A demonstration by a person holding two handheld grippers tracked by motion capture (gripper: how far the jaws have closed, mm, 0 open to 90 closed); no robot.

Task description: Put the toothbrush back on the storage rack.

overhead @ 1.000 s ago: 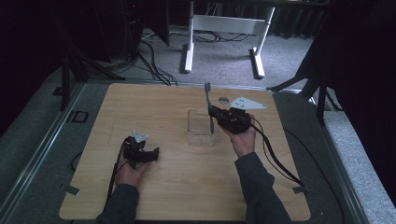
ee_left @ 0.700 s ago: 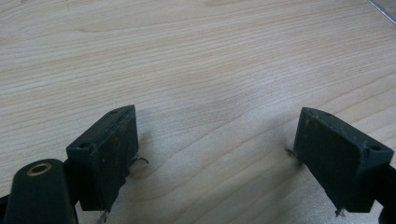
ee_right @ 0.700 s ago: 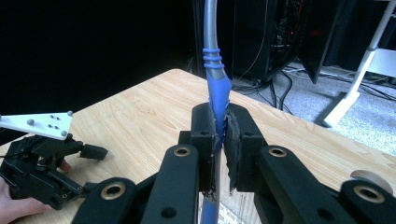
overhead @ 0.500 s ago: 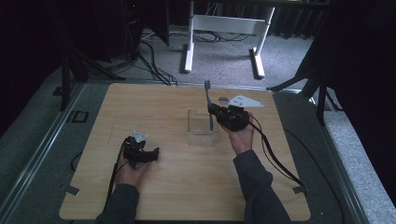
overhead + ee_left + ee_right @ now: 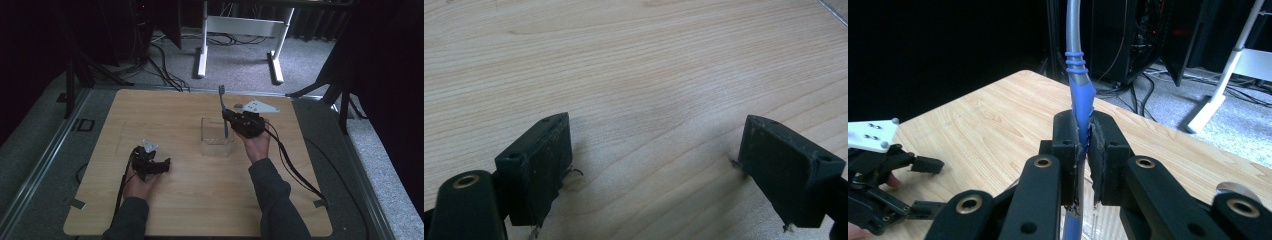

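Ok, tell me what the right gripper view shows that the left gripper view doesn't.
Right gripper view alone: the right hand-held gripper shut on a blue and grey toothbrush that stands upright, the other hand-held gripper farther off, and a white stand on the floor behind. Left gripper view alone: the left hand-held gripper open, nothing between its jaws. Both share the wooden table.
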